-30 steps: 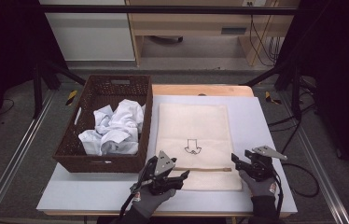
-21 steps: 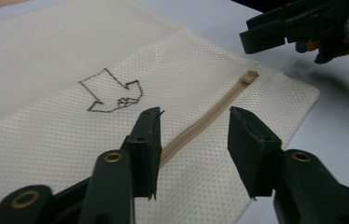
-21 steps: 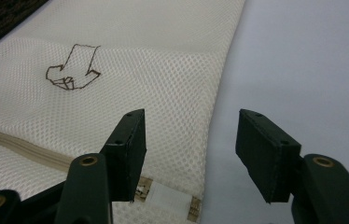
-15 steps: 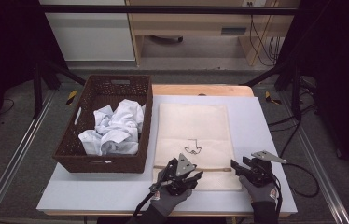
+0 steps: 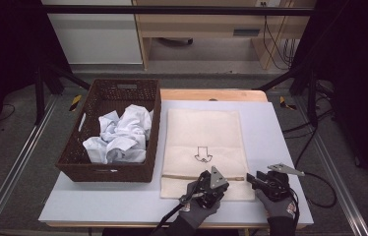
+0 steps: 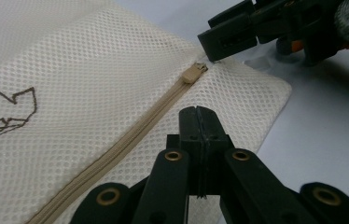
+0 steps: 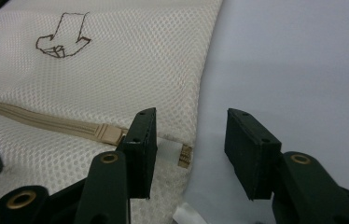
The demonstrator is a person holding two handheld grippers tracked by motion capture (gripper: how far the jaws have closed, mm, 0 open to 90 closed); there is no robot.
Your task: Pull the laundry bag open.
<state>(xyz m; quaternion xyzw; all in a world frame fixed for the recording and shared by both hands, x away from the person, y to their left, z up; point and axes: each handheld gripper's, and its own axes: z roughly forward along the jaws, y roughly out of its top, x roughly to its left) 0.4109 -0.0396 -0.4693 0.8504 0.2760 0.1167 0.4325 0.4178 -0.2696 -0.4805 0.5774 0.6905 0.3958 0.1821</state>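
Note:
A cream mesh laundry bag [image 5: 204,142] with a stitched arrow lies flat on the white board, its tan zipper [image 6: 130,135] running across near the front edge. My left gripper [image 5: 220,186] rests over the bag just below the zipper, jaws [image 6: 199,122] pressed together; I see no fabric between them. The zipper pull [image 6: 194,72] lies a little beyond its tip. My right gripper [image 7: 189,135] is open and has just been closing, its jaws astride the bag's right edge where the zipper's end [image 7: 109,134] sits, pads clear of the fabric.
A dark wicker basket [image 5: 108,172] holding crumpled white cloth [image 5: 123,135] stands left of the bag. Bare white board [image 5: 280,128] lies to the bag's right. The right gripper [image 6: 228,37] is close ahead of the left one.
My left gripper has slid right along the bag's front edge toward the right gripper and its jaws have closed. The right gripper's jaws have narrowed; that hand stayed put.

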